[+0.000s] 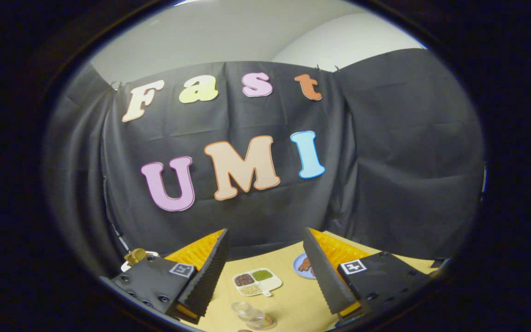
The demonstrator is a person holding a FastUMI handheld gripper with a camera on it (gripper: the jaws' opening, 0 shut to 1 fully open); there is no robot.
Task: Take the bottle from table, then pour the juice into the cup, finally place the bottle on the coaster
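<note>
My gripper (265, 258) is open, held high above the table and tilted up toward the booth wall, with nothing between its fingers. Below and between the fingers, on the tan table (293, 299), lies a clear glass cup (252, 315). A bottle with a gold cap (135, 255) shows just past the left finger, mostly hidden behind it. A round blue coaster with a brown picture (305, 266) lies beside the right finger, partly covered by it.
A white divided dish (256, 281) holding dark, green and pale grains sits on the table ahead of the fingers, between the cup and the black cloth wall. The wall closes off the table's far side.
</note>
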